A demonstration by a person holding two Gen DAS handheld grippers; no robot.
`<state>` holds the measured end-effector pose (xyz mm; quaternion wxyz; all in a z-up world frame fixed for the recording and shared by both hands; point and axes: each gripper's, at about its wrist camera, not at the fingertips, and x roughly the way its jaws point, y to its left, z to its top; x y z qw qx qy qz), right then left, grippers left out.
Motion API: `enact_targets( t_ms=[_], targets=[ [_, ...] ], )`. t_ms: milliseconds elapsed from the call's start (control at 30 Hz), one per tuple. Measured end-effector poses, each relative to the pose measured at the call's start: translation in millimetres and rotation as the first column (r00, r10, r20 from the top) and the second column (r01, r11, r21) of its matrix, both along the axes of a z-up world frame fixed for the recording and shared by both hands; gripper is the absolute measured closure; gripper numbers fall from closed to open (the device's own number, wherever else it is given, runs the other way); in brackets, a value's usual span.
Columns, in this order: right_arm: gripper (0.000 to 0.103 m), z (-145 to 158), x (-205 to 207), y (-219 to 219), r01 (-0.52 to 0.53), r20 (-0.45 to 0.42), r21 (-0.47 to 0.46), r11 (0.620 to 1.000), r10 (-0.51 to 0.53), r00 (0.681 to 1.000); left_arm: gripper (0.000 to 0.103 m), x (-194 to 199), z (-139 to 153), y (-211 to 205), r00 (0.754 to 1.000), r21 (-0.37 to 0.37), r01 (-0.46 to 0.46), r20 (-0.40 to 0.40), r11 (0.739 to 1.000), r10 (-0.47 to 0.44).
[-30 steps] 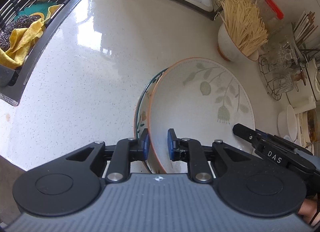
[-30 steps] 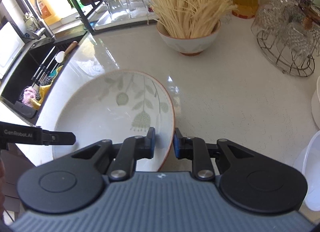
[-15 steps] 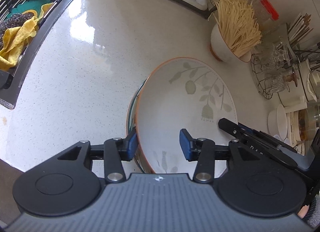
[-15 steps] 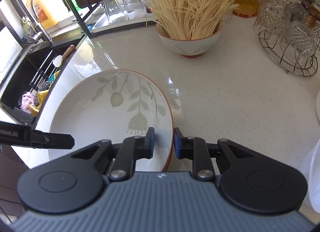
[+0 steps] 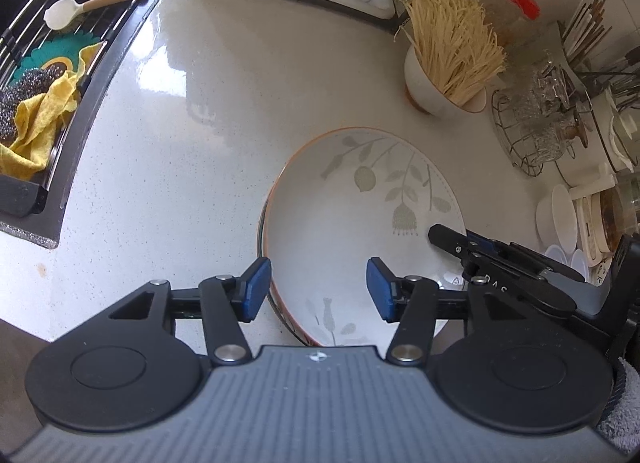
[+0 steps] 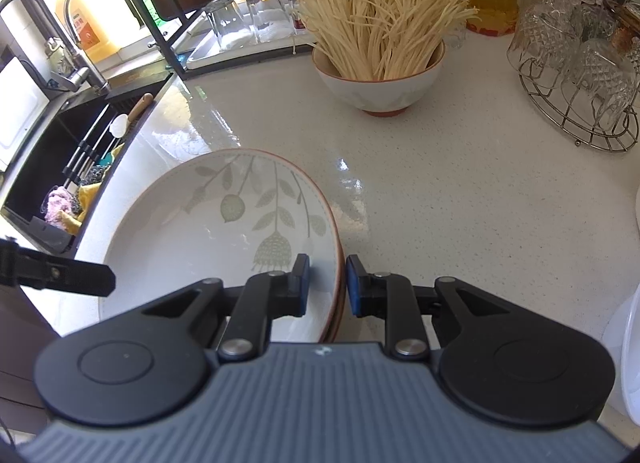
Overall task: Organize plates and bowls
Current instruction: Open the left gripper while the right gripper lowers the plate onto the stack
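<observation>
Leaf-print plate set on a second plate near the bench's front edge; left tool letting go.

Left tool (image 5: 318, 289) jaws opening, clear of the leaf-print plate (image 5: 360, 223) rim between them. Right tool (image 6: 327, 286) nearly closed, pinching the opposite rim (likely steadying the stack). Lower plate (image 5: 261, 231) shows only as a sliver. Speckled white bench (image 5: 208, 135), glossy; sink (image 5: 36, 75) along its left edge, noodle bowl (image 6: 380, 83) toward the back.

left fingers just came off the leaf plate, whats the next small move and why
Probably open the right gripper too. Its fingers clamp the orange rim of the white leaf-patterned plate, which already sits on another plate on the white speckled counter. The left gripper is opening, its pads clear of the rim.
</observation>
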<state>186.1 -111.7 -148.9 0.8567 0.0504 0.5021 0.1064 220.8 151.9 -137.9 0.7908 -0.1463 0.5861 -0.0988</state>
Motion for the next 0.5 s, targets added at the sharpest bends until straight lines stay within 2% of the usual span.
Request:
enact_targets(
  t_ms=[200, 500],
  targets=[
    [0.08, 10, -3, -3, 0.001, 0.036, 0.022, 1.0, -0.002, 0.999, 0.044, 1, 20, -13, 0.997, 0.032, 0.015, 0.078, 0.999, -0.018],
    [0.08, 57, -13, -24, 0.024, 0.168, 0.06, 0.998, -0.034, 0.985, 0.044, -1, 61, -50, 0.969, 0.075, 0.072, 0.23, 0.995, -0.087]
  ],
)
